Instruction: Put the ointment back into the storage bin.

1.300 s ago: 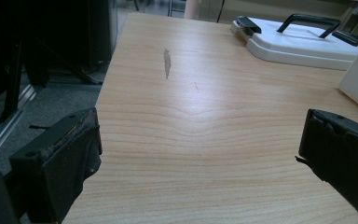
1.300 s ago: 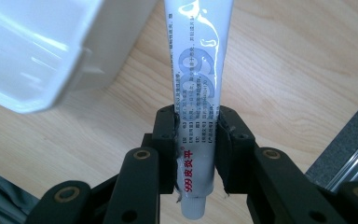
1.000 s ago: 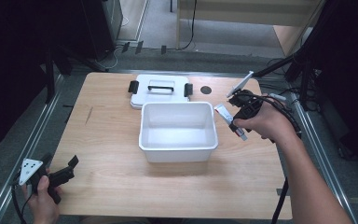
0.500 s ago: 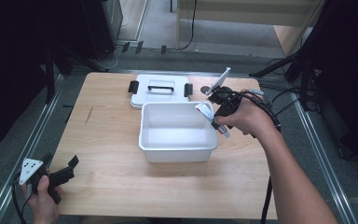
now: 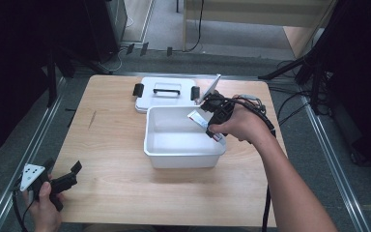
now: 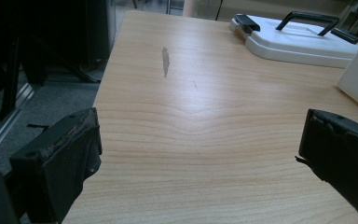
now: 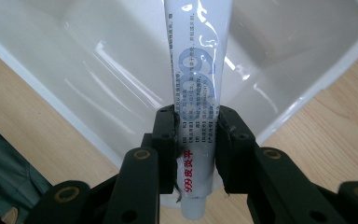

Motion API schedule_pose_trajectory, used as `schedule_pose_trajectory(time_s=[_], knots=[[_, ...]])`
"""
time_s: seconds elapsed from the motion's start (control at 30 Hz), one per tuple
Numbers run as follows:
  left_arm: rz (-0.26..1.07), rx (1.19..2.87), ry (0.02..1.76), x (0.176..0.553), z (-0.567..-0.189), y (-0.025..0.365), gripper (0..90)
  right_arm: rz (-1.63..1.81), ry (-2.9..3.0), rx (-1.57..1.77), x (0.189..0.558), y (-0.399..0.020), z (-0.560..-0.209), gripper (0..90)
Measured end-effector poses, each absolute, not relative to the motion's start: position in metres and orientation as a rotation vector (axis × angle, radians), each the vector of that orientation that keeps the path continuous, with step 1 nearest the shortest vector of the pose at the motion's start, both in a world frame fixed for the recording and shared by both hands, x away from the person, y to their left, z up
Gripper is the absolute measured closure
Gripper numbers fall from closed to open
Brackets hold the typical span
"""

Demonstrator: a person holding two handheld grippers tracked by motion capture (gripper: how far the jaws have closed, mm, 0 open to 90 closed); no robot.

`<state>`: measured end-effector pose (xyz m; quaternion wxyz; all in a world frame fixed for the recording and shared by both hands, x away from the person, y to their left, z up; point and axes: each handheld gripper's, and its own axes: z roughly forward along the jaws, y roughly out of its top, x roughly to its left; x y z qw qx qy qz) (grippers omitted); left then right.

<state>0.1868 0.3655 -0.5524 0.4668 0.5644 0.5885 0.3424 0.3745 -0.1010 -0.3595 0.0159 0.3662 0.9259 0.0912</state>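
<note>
A white ointment tube (image 7: 196,93) sat clamped between the jaws of the right gripper (image 7: 196,140), its capped end hanging below the pads and its long printed body reaching out ahead of them over the open white plastic bin (image 7: 98,70). In the high view the right gripper (image 5: 211,115) hung at the bin's (image 5: 183,157) far right corner, the tube (image 5: 199,119) slanting across the rim toward the hollow. Nothing else lay inside the bin. Its lid (image 5: 166,94), with black handle and clips, rested flat on the wooden table (image 5: 111,193) just behind it. The left gripper (image 5: 63,181) waited well apart at the near left corner, jaws spread with only bare tabletop (image 6: 200,140) between them. By the look of it, the carry was nearly done; what remained was to release the tube into the bin, and probably to fit the lid.
</note>
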Motion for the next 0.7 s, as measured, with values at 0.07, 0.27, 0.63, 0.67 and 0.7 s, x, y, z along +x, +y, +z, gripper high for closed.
schedule_pose_trajectory(time_s=[0.07,0.27,0.63,0.67,0.7], knots=[[0.840,1.385,1.445,0.187,-0.552,0.366,0.2,0.284,2.884,1.132,0.374,-0.099,-0.361,72.1],[0.837,1.385,1.445,0.187,-0.552,0.365,0.2,0.296,2.957,0.969,0.373,-0.095,-0.374,72.0],[0.839,1.393,1.444,0.187,-0.552,0.365,0.2,0.272,3.001,0.819,0.371,-0.094,-0.391,71.9],[0.840,1.392,1.444,0.187,-0.552,0.365,0.2,0.272,3.005,0.812,0.371,-0.094,-0.392,71.9],[0.840,1.393,1.444,0.187,-0.552,0.365,0.2,0.273,3.008,0.804,0.371,-0.094,-0.394,71.9]])
